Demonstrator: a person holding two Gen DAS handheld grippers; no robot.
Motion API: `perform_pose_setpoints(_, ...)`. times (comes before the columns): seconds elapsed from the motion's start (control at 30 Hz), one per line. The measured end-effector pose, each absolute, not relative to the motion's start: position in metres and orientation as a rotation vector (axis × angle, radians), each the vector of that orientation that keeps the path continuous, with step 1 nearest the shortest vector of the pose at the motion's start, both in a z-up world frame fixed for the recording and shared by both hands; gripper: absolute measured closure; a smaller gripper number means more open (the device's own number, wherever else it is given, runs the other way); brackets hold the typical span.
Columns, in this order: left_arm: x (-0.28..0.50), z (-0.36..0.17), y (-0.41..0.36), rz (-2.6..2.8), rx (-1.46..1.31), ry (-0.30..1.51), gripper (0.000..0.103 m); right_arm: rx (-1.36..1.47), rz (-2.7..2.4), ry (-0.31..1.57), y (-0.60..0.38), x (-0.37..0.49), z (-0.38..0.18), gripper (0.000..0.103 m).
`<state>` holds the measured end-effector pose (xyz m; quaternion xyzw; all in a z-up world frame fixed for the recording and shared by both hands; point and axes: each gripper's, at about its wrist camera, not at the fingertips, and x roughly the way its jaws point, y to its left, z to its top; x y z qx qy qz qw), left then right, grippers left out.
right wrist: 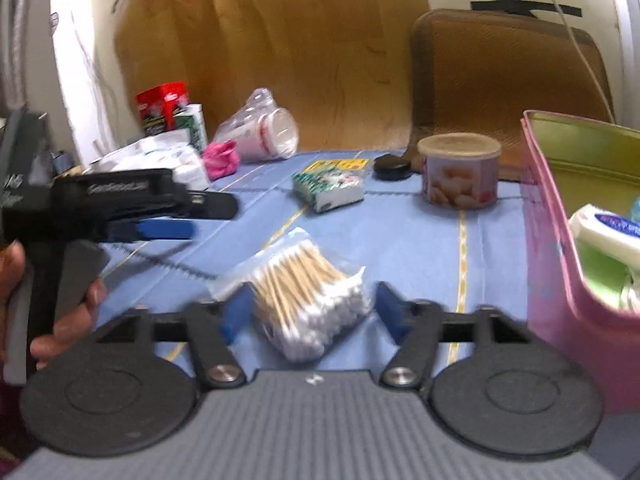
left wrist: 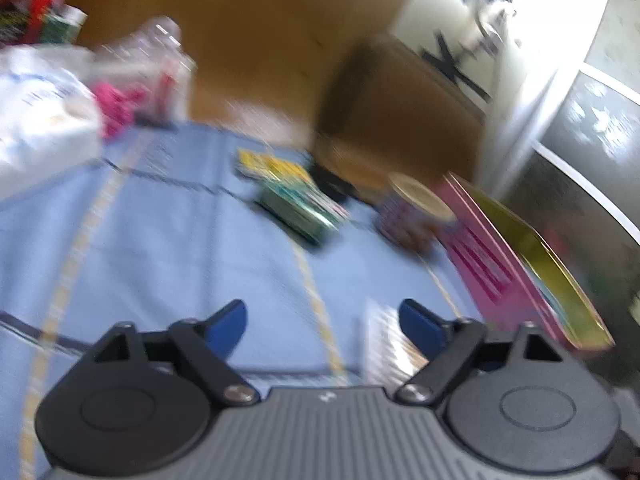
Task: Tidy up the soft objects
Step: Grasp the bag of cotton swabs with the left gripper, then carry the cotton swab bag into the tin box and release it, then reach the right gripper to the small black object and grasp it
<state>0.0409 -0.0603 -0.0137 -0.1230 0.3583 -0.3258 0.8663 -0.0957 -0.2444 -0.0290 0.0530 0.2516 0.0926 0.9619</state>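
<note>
Blue cloth (right wrist: 404, 236) before wooden board | cotton swab bag (right wrist: 308, 300) lies between right gripper (right wrist: 308, 314) pads, jaws apart, contact unclear | left gripper (left wrist: 322, 326) parted, empty, view blurred | pink bin (right wrist: 560, 280) cut off right

I take this for a lived-in home, not a lab: a blue checked tablecloth (right wrist: 400, 232) carries household clutter. Behind it a wooden board (right wrist: 280, 48) leans on a taped wall, with a brown chair back (right wrist: 508, 80) beside; on it sit cotton swabs (right wrist: 308, 296), tissues (right wrist: 332, 186) and a pink storage box (right wrist: 552, 248).
</note>
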Motion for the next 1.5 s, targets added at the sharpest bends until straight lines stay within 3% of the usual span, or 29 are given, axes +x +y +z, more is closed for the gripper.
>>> perform_pose_setpoints(0.03, 0.038, -0.014, -0.067, -0.697, -0.238, 0.761, 0.033, 0.094, 0.187, 0.518, -0.243, -0.094, -0.03, 0.026)
perform_pose_setpoints(0.07, 0.035, -0.013, -0.074, -0.708, -0.211, 0.763, 0.039, 0.089, 0.196, 0.545, -0.24, -0.09, -0.032, 0.033)
perform_pose_setpoints(0.1, 0.033, -0.013, -0.081, -0.744, -0.195, 0.79, 0.054, 0.084, 0.202, 0.56, -0.239, -0.085, -0.033, 0.045)
perform_pose_setpoints(0.2, 0.024, -0.003, -0.095, -0.797, -0.195, 0.793, 0.056, 0.064, 0.219, 0.52, -0.239, -0.092, -0.028, 0.052)
perform_pose_setpoints(0.33, 0.012, 0.039, -0.122, -0.893, -0.175, 0.687, 0.056, 0.043, 0.153, 0.355, -0.253, -0.119, -0.008, 0.052)
perform_pose_setpoints(0.53, -0.003, 0.076, -0.209, -1.034, -0.066, 0.597, 0.051, -0.017, -0.042, 0.165, -0.289, -0.156, 0.016, 0.052)
perform_pose_setpoints(0.73, -0.008, 0.061, -0.291, -1.06, 0.025, 0.657, 0.041, 0.019, -0.258, 0.181, -0.342, -0.166, 0.008, 0.051)
perform_pose_setpoints(0.8, -0.016, 0.057, -0.302, -1.056, 0.05, 0.657, 0.04, -0.023, -0.423, 0.189, -0.354, -0.161, 0.001, 0.046)
perform_pose_setpoints(0.9, -0.025, 0.056, -0.304, -1.043, 0.086, 0.62, 0.037, 0.06, -0.514, 0.189, -0.382, -0.164, -0.005, 0.035)
perform_pose_setpoints(1.5, 0.001, 0.054, -0.214, -0.67, 0.113, 0.589, 0.03, 0.108, -0.351, 0.1, -0.341, -0.158, 0.011, 0.034)
